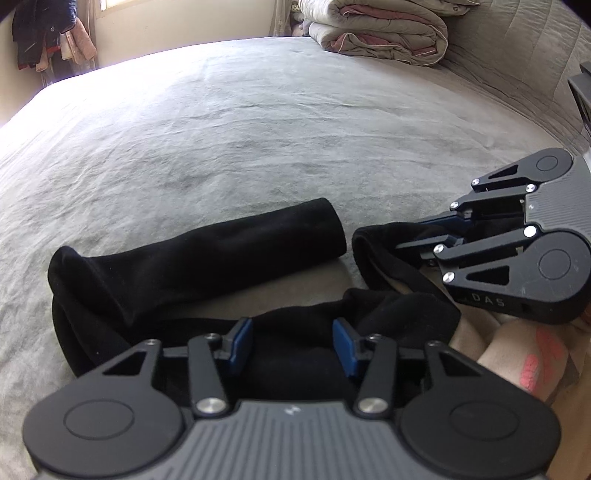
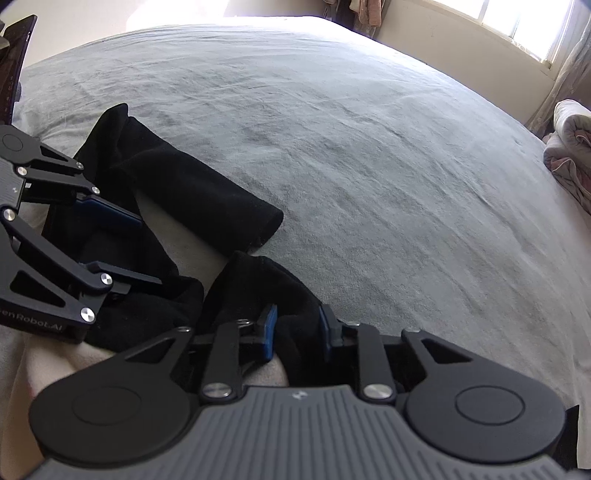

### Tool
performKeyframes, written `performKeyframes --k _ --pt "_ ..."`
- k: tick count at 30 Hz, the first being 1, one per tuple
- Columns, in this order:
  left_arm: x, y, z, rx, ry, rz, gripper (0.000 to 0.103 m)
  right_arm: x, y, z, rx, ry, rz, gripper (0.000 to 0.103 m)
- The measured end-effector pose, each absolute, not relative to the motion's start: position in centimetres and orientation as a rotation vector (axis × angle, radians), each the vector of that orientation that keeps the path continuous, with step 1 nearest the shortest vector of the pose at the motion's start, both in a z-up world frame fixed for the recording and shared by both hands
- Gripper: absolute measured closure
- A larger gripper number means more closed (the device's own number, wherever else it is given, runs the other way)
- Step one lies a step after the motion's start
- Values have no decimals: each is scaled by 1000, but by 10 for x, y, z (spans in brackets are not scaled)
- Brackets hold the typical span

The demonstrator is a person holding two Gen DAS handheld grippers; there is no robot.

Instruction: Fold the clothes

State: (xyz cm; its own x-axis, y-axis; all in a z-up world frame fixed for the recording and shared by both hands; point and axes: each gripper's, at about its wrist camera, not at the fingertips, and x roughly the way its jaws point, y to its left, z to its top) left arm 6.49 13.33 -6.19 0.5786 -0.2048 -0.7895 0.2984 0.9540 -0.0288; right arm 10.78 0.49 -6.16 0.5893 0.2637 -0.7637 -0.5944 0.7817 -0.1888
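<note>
Black garment (image 1: 207, 254) lies between both grippers' parted fingers (image 1: 242, 338), seemingly unclamped.

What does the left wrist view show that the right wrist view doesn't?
Only the left wrist view shows the hanging clothes by the wall, the whole folded quilt pile, and pink print on a beige garment. Only the right wrist view shows the window. Both share the grey bed cover, the black garment with its tube-like part lying flat, and the left gripper and right gripper, each with black fabric between its fingers.
</note>
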Motion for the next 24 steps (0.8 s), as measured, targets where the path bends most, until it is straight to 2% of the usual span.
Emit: performKeyframes --k 2,4,6,15,24 --pt "64 134 -61 93 906 -290 76 102 -4 -62 -457 774 483 89" --pt "64 137 -62 56 899 -275 94 98 -17 -61 -443 757 437 89" --pt "65 141 -62 13 890 -256 98 96 -35 -60 -411 746 380 90" --pt "77 153 -73 -192 753 -89 99 98 -103 -54 -216 677 89 91" --pt "129 143 -61 -152 586 14 99 126 -119 -41 -166 562 -40 91"
